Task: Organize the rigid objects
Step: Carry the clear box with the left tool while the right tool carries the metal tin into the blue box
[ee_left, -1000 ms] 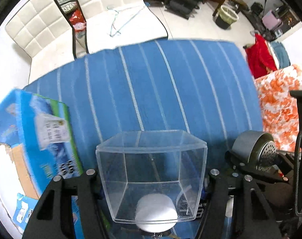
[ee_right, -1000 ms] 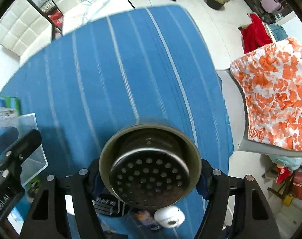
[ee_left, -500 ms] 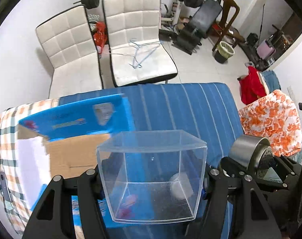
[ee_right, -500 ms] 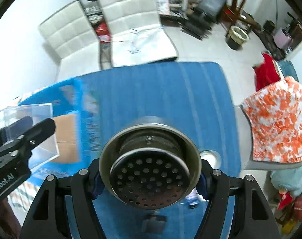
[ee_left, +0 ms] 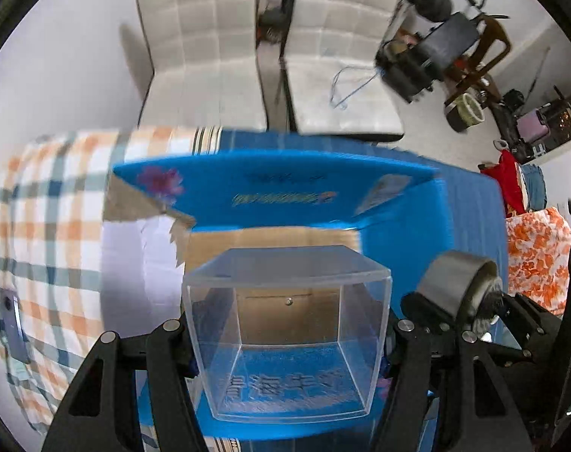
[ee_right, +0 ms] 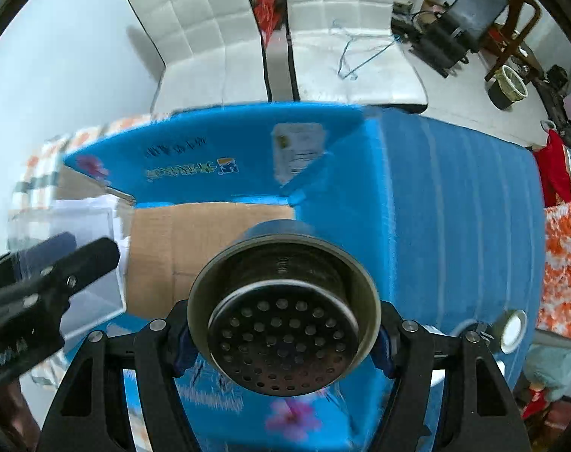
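Note:
My left gripper is shut on a clear plastic box and holds it in the air over an open blue cardboard carton. My right gripper is shut on a round metal cup with a perforated insert, also above the carton. The cup shows at the right of the left wrist view. The clear box and a left finger show at the left of the right wrist view.
The carton stands on a table with a blue striped cloth and a plaid cloth. A small round lid lies on the blue cloth. Two white chairs stand behind the table. A phone lies at the left.
Both grippers have swung left with their loads, from over the bare blue cloth to above the open carton. The grips have not changed.

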Action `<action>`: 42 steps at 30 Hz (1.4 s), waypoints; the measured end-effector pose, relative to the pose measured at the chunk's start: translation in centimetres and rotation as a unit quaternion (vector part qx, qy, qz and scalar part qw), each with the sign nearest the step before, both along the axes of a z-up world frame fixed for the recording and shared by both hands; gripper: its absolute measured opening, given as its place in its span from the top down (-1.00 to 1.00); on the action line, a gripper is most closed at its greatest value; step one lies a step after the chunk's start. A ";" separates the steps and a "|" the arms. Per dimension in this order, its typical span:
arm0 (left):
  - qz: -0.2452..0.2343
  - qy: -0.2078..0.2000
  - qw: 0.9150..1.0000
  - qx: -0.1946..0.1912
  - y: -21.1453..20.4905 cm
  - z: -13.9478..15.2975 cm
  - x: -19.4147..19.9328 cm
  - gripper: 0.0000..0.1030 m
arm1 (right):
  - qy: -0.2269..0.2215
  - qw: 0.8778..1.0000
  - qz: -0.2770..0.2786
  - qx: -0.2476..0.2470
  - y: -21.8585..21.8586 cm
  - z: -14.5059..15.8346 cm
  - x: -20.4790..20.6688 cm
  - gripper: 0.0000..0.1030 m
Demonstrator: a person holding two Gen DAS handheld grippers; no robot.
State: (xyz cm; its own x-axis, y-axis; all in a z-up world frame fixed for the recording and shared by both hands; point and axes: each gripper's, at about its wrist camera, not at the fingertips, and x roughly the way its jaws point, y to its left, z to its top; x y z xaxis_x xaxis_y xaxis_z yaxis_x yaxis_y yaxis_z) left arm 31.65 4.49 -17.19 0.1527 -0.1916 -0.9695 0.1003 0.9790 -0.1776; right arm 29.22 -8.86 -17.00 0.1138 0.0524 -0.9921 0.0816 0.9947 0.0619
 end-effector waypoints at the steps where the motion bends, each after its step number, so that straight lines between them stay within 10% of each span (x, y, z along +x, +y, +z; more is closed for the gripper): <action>1: 0.004 0.007 1.000 -0.002 0.6 -0.7 0.2 -0.19 | 0.008 1.000 0.002 -0.002 0.5 -1.2 0.8 -0.42; 15: 0.016 0.090 0.996 -0.006 3.4 -9.1 3.9 -0.19 | 0.069 0.998 0.001 -0.010 1.8 -10.3 6.0 -0.43; 42: -0.021 0.153 0.986 -0.060 0.2 -11.1 5.4 -0.20 | 0.125 0.992 0.033 -0.004 -0.6 -11.1 4.8 -0.76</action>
